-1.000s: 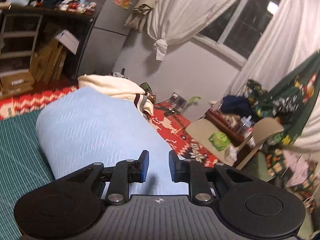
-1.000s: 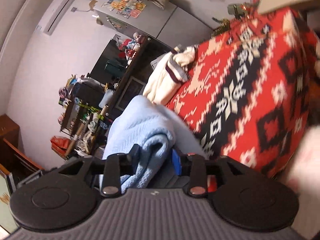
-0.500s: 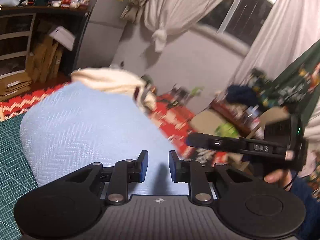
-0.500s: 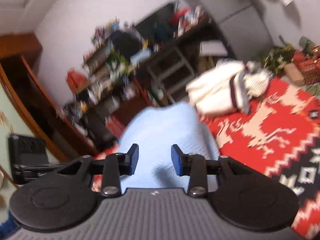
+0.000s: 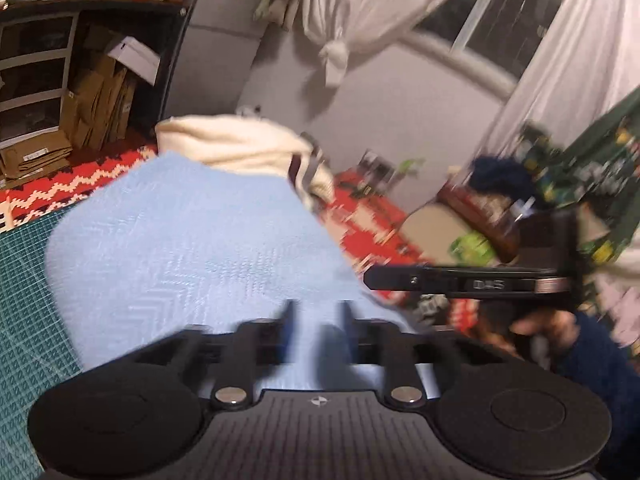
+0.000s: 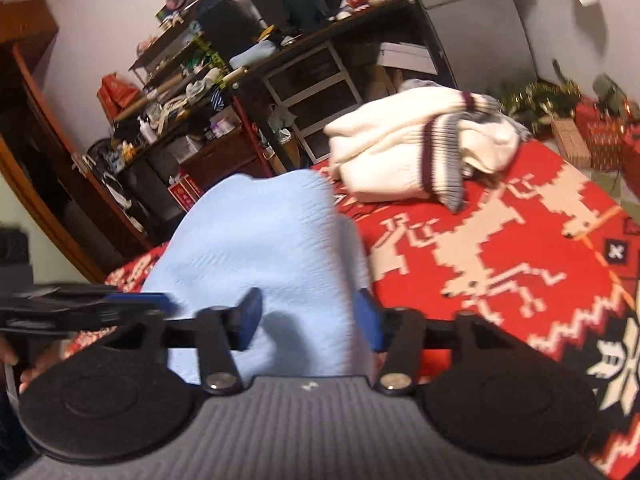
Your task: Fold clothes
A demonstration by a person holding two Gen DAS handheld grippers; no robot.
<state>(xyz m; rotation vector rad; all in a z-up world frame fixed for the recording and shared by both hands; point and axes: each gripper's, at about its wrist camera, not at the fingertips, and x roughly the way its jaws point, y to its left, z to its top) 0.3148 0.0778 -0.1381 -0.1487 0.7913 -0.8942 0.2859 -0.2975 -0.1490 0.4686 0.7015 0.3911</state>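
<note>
Left gripper: I read the jaws as parted with a clear gap between them. Nothing is held. The fingers are motion-blurred, so I cannot tell whether they touch the cloth beneath.

Right gripper: Jaws spread wide. Blue cloth fills the gap, but the pads are apart from it on both sides; I judge it ungripped.

Blue garment: A folded knit bundle, directly ahead of both grippers. In the left view it rests partly on the green mat and partly over the red blanket. Its upper surface looks smooth and rounded.

White sweater: A loose heap with a striped cuff, on the blanket just beyond the blue garment. In the left view the two appear to touch; in the right view I cannot confirm contact.

Step in hand: I judge a fold on the blue garment is just finished, with both grippers free above its near edge.

Next move: Either one more fold of the blue bundle or a reach to the white sweater. A further fold calls for both grippers to close on the near corners and lift together. The sweater calls for finding a hem or shoulder first.

Risk: The thick knit may slip or spring open if pinched shallowly.
</note>
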